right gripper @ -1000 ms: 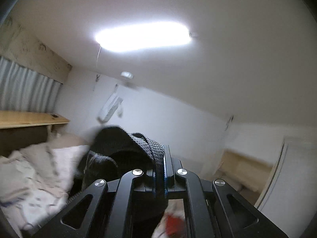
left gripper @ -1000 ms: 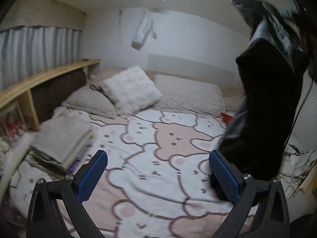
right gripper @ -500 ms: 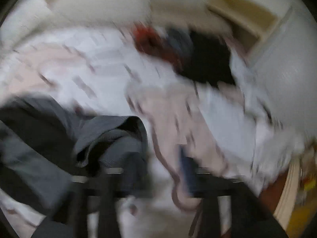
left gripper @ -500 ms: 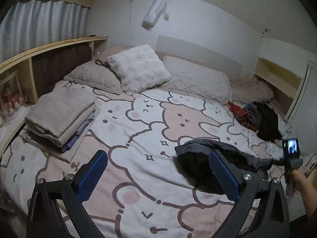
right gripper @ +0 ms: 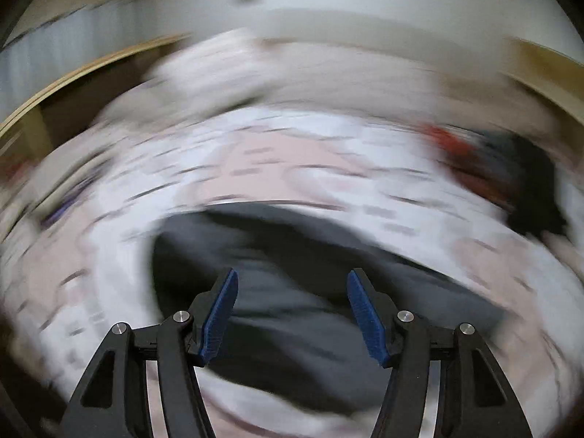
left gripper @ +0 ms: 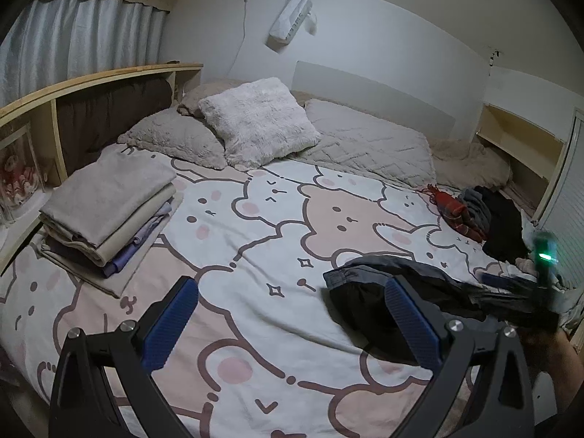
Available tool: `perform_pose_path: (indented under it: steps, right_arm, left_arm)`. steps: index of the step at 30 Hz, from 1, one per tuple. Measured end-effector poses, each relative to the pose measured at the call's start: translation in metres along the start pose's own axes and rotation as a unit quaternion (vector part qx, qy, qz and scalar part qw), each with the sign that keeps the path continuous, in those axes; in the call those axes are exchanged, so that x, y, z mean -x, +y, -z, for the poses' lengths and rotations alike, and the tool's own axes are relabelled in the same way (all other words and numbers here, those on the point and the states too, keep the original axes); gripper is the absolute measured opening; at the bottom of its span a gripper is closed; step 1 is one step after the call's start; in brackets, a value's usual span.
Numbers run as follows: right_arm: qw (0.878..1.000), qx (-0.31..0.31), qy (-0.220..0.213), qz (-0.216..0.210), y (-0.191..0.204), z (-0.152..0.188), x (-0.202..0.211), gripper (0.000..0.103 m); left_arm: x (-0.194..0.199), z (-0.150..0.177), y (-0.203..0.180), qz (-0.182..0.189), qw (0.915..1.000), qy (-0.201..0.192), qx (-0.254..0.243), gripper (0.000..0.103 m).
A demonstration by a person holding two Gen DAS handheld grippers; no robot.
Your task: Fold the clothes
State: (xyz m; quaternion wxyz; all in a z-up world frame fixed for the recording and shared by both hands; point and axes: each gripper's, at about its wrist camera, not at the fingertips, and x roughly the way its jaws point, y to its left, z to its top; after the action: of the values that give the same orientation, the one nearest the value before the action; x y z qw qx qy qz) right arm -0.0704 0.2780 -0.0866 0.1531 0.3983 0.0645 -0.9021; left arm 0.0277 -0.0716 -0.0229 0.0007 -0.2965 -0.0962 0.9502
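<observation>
A crumpled dark grey and black garment [left gripper: 368, 292] lies on the cartoon-print bedspread [left gripper: 277, 219], right of centre. My left gripper [left gripper: 292, 314] is open and empty above the bed, the garment behind its right finger. My right gripper [right gripper: 292, 310] is open and empty, just above the same garment [right gripper: 284, 314]; this view is heavily blurred by motion. The right gripper also shows at the right edge of the left wrist view [left gripper: 511, 284], low beside the garment.
A stack of folded beige and purple clothes [left gripper: 109, 208] sits at the bed's left. A pile of red, grey and black clothes [left gripper: 481, 215] lies at the far right. Pillows [left gripper: 255, 120] line the headboard. A wooden shelf [left gripper: 54, 87] runs along the left.
The right gripper held the dark garment up high, then brought it down onto the bed and let go. It is now open and swinging over the garment. The left gripper stayed open.
</observation>
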Motion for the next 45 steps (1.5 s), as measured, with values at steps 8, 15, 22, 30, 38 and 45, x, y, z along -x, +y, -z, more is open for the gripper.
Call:
perform_pose_path:
  steps: [8, 15, 22, 30, 38, 45]
  right_arm:
    - [0.969, 0.202, 0.109, -0.095, 0.108, -0.055, -0.136, 0.062]
    - [0.935, 0.212, 0.237, -0.156, 0.119, -0.064, -0.19, 0.062]
    - [0.953, 0.194, 0.209, -0.103, 0.126, -0.032, -0.144, 0.013]
    - [0.99, -0.009, 0.067, -0.12, 0.069, -0.004, 0.021, 0.009]
    - [0.994, -0.003, 0.078, -0.08, 0.032, 0.085, 0.089, 0.009]
    - [0.985, 0.134, 0.107, 0.013, 0.078, 0.183, 0.065, 0.084]
  left_arm:
    - [0.004, -0.001, 0.025, -0.018, 0.9998, -0.005, 0.001, 0.103]
    - [-0.01, 0.001, 0.039, -0.003, 0.9998, 0.014, 0.011, 0.103]
    - [-0.014, 0.002, 0.037, 0.01, 0.9995, 0.023, 0.017, 0.103]
    - [-0.003, 0.011, 0.009, 0.044, 0.9989, 0.012, -0.013, 0.103]
    - [0.0, 0.032, -0.049, 0.106, 0.9904, 0.019, -0.087, 0.103]
    - [0.001, 0.048, -0.08, 0.118, 0.9845, 0.033, -0.125, 0.103]
